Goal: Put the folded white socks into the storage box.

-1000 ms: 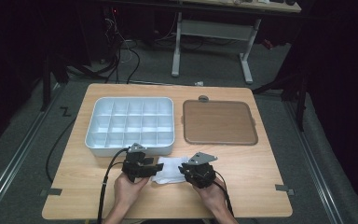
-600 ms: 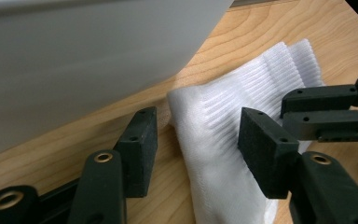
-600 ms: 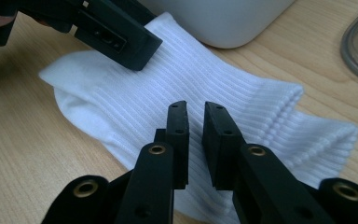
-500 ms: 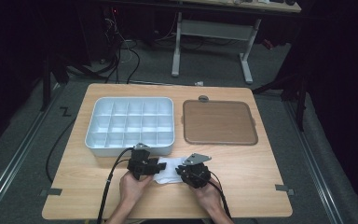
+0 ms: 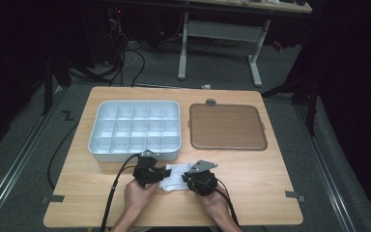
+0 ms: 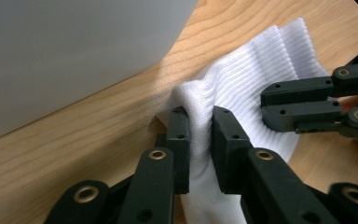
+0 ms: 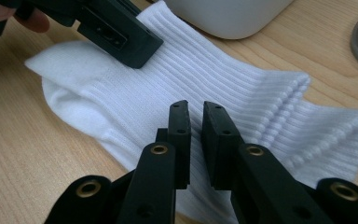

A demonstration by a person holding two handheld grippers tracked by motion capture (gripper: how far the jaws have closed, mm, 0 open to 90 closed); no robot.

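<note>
A white ribbed sock lies on the wooden table near its front edge, between my two grippers. My left gripper holds its left part. In the left gripper view the jaws are shut on a raised fold of the sock. My right gripper comes in from the right. In the right gripper view its jaws stand almost together with sock fabric pinched between them. The other gripper's jaw tips rest on the sock at the upper left of that view.
A pale grey compartment tray stands just behind the sock, its wall close to the left gripper. A brown flat tray lies to its right, with a small grey knob behind it. Bare wood extends to both sides.
Both grippers have drawn slightly closer together on the sock. Nothing else has moved.
</note>
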